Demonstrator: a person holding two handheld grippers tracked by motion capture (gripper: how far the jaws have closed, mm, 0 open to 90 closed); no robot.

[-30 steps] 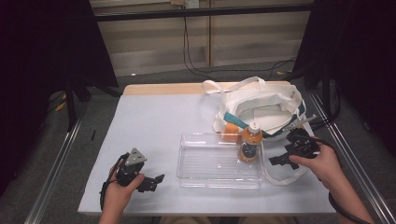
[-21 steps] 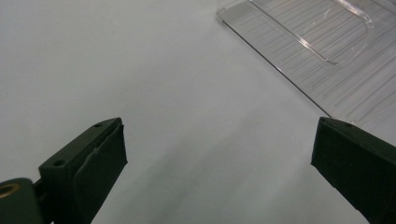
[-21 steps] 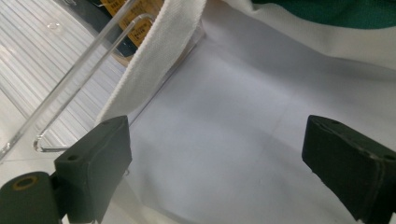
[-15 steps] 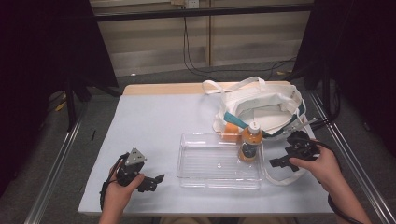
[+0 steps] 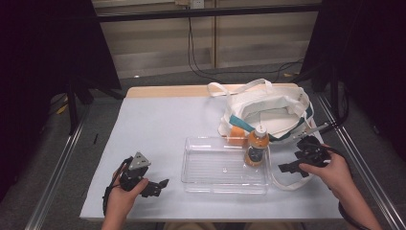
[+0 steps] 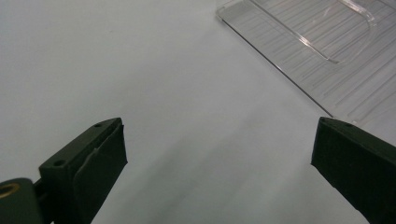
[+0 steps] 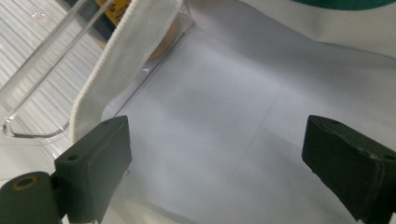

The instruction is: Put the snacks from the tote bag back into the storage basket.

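From the high view, the bottle (image 5: 256, 145) stood upright in the clear tray (image 5: 210, 167), at its far right corner, just left of the right gripper (image 5: 298, 167). The left gripper (image 5: 154, 186) sat near the table's (image 5: 158, 120) front-left, well apart. Left gripper view: jaws wide, empty. Right gripper view: jaws wide over the bag strap (image 7: 116, 60) (the bottle's base probably behind it).
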